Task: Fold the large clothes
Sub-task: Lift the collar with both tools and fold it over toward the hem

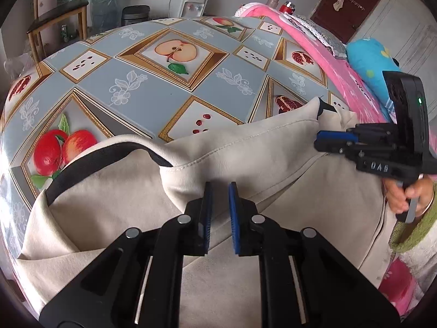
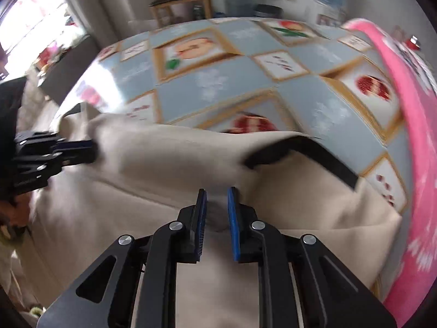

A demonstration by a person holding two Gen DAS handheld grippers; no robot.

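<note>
A large cream garment [image 1: 245,150] with a black band [image 1: 109,150] along one edge lies bunched on the near part of a fruit-patterned table [image 1: 153,93]. My left gripper [image 1: 220,188] is shut on a raised fold of it, with cloth pinched between the blue pads. To the right, my right gripper [image 1: 319,138] grips the same folded edge. In the blurred right wrist view the right gripper [image 2: 217,191] is shut on a bunch of the garment [image 2: 164,164], near the black band [image 2: 327,158]. The left gripper [image 2: 92,150] bites the cloth at far left.
A pink cloth [image 1: 327,63] and a blue patterned cushion [image 1: 374,63] lie along the table's right side. A wooden chair [image 1: 54,13] and a water dispenser [image 1: 194,0] stand beyond the far edge. A hand [image 1: 409,194] holds the right gripper's handle.
</note>
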